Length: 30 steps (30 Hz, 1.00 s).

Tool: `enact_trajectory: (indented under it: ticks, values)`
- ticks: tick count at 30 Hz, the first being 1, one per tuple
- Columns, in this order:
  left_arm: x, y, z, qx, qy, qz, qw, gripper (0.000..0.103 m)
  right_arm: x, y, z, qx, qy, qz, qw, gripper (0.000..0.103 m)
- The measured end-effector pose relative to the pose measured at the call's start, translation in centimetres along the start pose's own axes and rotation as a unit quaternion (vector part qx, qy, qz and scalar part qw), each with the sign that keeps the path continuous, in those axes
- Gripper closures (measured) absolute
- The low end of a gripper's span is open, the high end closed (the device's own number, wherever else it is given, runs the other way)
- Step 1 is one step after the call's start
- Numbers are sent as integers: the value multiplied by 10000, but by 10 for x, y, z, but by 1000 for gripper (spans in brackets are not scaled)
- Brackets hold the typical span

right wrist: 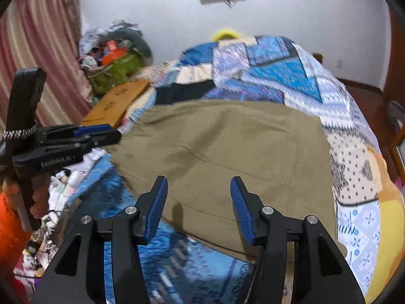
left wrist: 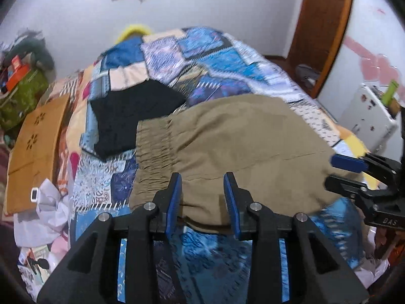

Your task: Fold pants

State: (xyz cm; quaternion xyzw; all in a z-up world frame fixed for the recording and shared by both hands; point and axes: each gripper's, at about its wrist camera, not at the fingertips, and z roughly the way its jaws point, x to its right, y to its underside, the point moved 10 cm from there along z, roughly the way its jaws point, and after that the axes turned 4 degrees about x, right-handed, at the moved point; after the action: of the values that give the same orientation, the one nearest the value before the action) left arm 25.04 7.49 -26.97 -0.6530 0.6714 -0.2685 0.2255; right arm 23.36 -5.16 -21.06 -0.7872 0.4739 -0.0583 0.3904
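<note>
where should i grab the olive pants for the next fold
Judging by how they lie, take the olive pants at the near edge overhanging the quilt, coming from the near side: that edge is free, and both the left gripper and right gripper are open.

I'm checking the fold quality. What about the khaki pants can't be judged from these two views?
- Left wrist view: khaki pants, near hem hidden behind the left gripper.
- Right wrist view: waistband side partly covered by the other gripper; cloth edges blurred.
- Both views: layers underneath hidden by the top layer.

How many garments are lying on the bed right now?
2: olive-khaki elastic-waist pants spread at the near edge, and a black folded garment beside the waistband. Others may be hidden.
</note>
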Motion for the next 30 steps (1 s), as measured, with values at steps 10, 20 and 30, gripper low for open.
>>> enact_trajectory:
  ticks: [10, 20, 30]
  values:
    - [-39, 26, 26, -376, -372, -194, 9984, 50, 53, 33, -19, -155, 576, 97, 9982, 55]
    - [-51, 44, 23, -290, -419, -452, 9977, 40, 84, 58, -47, -94, 495, 753, 9959, 58]
    - [-54, 28, 15, -375, -254, -376, 9983, 35, 90, 43, -47, -345, 252, 851, 9955, 56]
